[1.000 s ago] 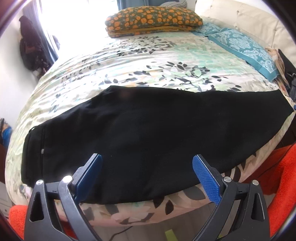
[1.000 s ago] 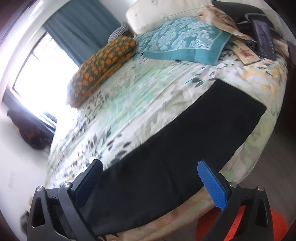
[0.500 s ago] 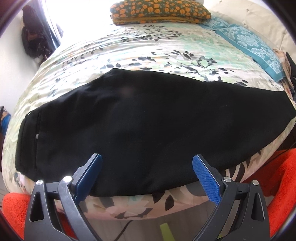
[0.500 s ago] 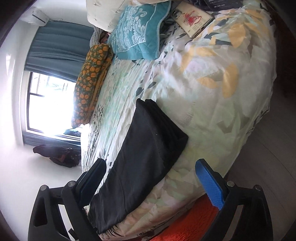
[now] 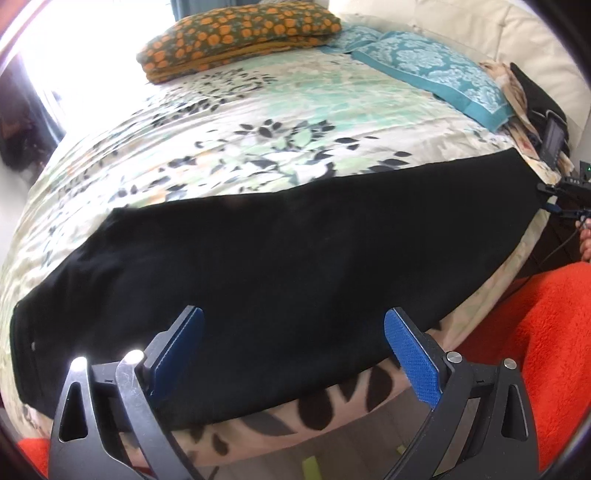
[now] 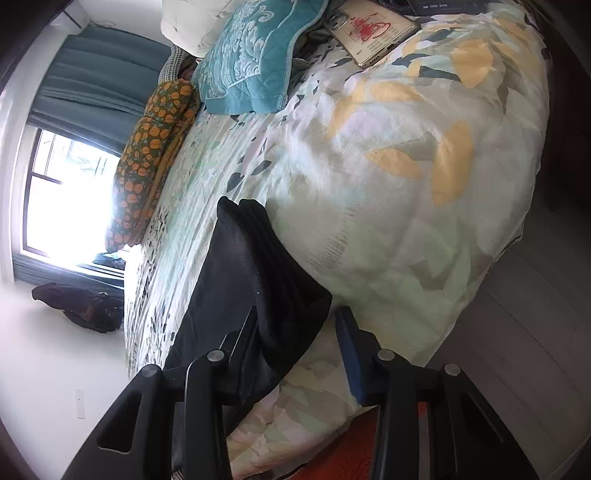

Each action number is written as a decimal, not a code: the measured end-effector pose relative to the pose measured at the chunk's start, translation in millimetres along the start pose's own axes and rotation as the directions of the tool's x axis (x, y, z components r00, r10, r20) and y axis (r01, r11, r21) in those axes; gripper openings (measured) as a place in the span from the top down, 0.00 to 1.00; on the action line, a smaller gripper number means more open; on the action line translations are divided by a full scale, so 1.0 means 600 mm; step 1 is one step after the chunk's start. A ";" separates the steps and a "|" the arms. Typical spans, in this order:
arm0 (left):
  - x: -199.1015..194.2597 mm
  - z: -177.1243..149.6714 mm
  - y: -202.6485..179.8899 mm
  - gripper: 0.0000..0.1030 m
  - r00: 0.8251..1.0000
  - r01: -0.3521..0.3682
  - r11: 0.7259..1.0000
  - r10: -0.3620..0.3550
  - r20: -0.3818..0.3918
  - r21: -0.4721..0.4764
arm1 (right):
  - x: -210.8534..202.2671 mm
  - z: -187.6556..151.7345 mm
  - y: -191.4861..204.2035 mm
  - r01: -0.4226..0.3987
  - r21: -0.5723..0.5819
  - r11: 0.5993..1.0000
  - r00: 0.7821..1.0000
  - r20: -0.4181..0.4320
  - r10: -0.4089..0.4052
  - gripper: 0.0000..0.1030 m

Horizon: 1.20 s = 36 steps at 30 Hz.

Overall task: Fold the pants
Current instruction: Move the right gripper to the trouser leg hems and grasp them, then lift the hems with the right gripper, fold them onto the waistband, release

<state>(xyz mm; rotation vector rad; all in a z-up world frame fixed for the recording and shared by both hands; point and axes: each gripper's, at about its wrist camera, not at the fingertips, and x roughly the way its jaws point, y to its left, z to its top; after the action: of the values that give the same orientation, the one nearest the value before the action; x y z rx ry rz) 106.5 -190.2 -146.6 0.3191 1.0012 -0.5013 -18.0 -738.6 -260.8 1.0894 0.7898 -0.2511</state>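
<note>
So the bed [image 5: 258, 122] fills most of both views, floral cover all over it. The black pants [image 5: 295, 266] lie flat across the lower middle of the left wrist view, running from the lower left edge up to the right edge, along the near side of the bed. In the right wrist view the hem end sits at centre, layers stacked.

An orange rug [image 5: 546, 332] shows at lower right. An orange-patterned pillow [image 5: 236, 33] sits at the top, a teal pillow [image 5: 432, 70] at upper right. A phone [image 6: 369, 29] lies at the top of the right wrist view.

Left gripper [image 5: 293, 350] hangs over the pants' near edge at the bottom, jaws wide apart, nothing gripped. Right gripper [image 6: 295, 339] at lower centre is closing, with the hem corner between the jaws; one pad is still clear of the cloth.
</note>
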 end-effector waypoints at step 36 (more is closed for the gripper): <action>-0.025 -0.089 0.340 0.06 0.999 0.030 0.831 -0.044 -0.012 -0.555 | 0.150 -0.354 0.487 -0.424 -0.266 0.866 0.885 -0.327 0.332 0.81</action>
<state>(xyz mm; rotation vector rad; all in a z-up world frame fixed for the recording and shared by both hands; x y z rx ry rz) 171.2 10.7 -155.3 -0.2205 1.1319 -0.2202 110.2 -401.7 -167.7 0.9429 0.8036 0.3691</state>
